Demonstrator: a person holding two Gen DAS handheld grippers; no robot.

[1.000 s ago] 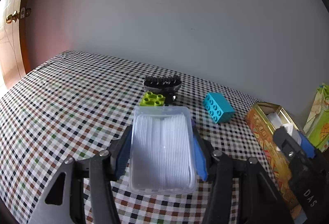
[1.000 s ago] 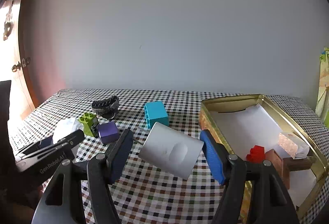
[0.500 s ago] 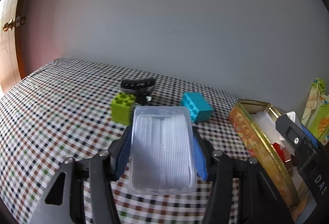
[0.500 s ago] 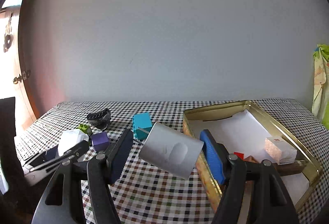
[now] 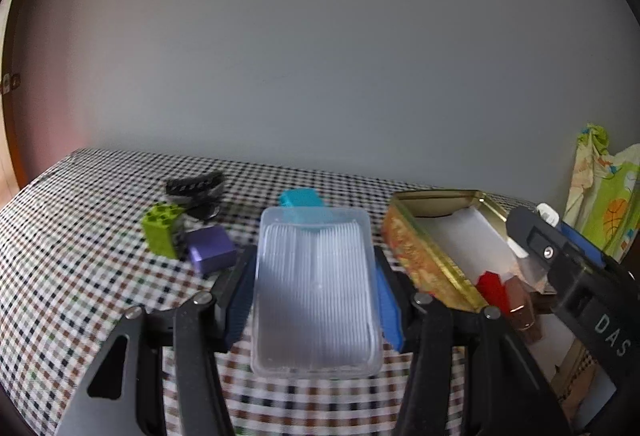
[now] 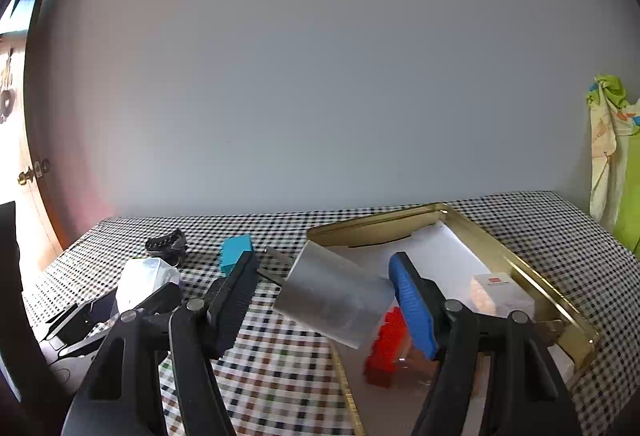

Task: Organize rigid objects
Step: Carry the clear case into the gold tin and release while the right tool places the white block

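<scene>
L gripper (image 5: 316, 300): I've got it clamped on the clear plastic box (image 5: 316, 296), held above the checked cloth (image 5: 80, 276).
R gripper (image 6: 324, 296): I'm clamped on a silver metal piece (image 6: 336, 300), over the gold tin's (image 6: 520, 264) near-left edge.
Tin: red brick (image 6: 386, 344) + wrapped block (image 6: 500, 292) inside.
Cloth: teal brick (image 6: 236, 252), green brick (image 5: 162, 228), purple cube (image 5: 210, 248), black clip (image 5: 196, 186) grouped left of tin.

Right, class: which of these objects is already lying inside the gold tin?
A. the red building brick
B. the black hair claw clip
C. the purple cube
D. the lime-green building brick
A: the red building brick lies inside the gold tin, while the other three sit on the checkered tablecloth to its left.
</scene>
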